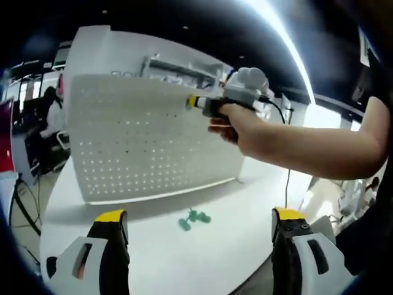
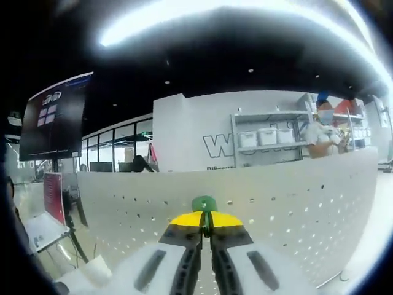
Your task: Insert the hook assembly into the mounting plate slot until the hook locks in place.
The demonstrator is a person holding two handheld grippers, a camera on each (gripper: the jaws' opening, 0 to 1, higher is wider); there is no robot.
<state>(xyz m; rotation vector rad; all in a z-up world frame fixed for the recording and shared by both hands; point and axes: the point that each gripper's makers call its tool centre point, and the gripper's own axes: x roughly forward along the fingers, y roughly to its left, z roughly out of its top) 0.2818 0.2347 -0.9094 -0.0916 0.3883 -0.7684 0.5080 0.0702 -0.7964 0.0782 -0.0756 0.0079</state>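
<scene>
A white perforated mounting plate (image 1: pixel 141 141) stands upright on the white table (image 1: pixel 184 258). My right gripper (image 1: pixel 195 102), held in a person's hand, is pressed up to the plate's upper right area. In the right gripper view its yellow-tipped jaws (image 2: pixel 207 220) are shut on a green hook (image 2: pixel 204 203), right against the plate (image 2: pixel 295 196). More green hook pieces (image 1: pixel 194 217) lie loose on the table in front of the plate. My left gripper (image 1: pixel 199 220) hangs low over the table's near side, open, with nothing between its jaws.
The person's forearm (image 1: pixel 307 144) reaches in from the right, with a black cable (image 1: pixel 286 184) trailing down behind it. A seated person (image 1: pixel 54 117) is far left beyond the table. Behind the plate stand a shelf with white bins (image 2: pixel 267 138) and a dark screen (image 2: pixel 55 117).
</scene>
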